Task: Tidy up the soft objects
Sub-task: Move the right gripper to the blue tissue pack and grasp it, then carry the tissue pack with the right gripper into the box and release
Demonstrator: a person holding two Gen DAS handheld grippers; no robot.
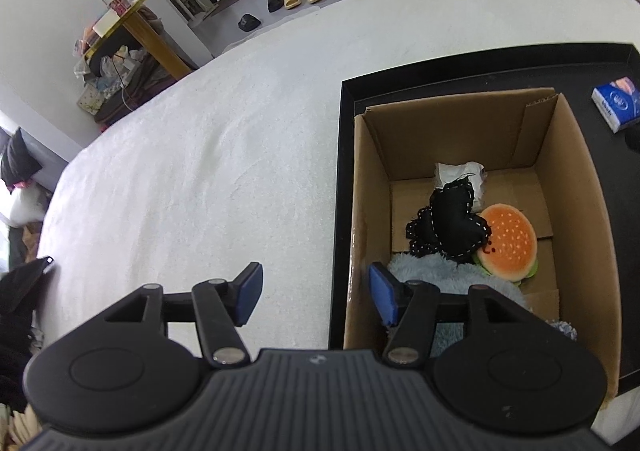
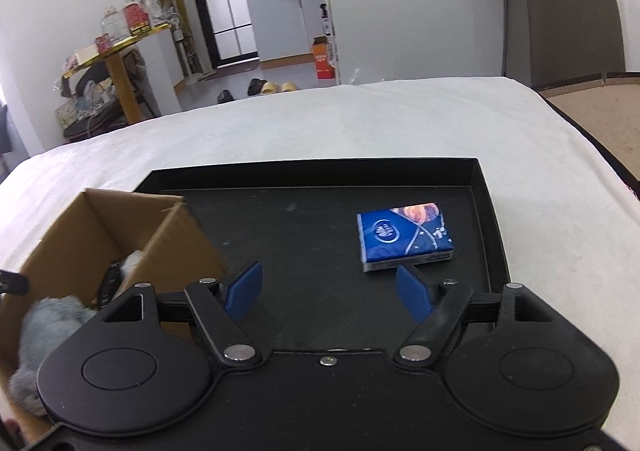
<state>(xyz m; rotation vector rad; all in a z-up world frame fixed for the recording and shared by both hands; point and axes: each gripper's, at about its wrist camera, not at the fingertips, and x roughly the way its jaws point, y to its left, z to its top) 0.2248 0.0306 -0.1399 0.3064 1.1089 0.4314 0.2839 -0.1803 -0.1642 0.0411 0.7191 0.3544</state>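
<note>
A cardboard box (image 1: 576, 187) stands in a black tray (image 1: 440, 63) on a white bed. Inside lie a plush burger (image 1: 510, 243), a black stitched plush (image 1: 448, 227), a white soft bundle (image 1: 460, 171) and a grey-blue fluffy toy (image 1: 436, 271). My left gripper (image 1: 316, 293) is open and empty, straddling the box's left wall. In the right wrist view the box (image 2: 176, 239) is at the left, with the fluffy toy (image 2: 48, 323) in it. A blue tissue pack (image 2: 406, 237) lies on the tray floor (image 2: 300, 219). My right gripper (image 2: 328, 293) is open and empty, just short of the pack.
The tissue pack also shows at the right edge of the left wrist view (image 1: 616, 103). White bedding (image 1: 200, 151) spreads left of the tray. Beyond the bed are a cluttered side table (image 2: 116, 55), slippers (image 2: 276, 87) on the floor and an orange box (image 2: 323, 61).
</note>
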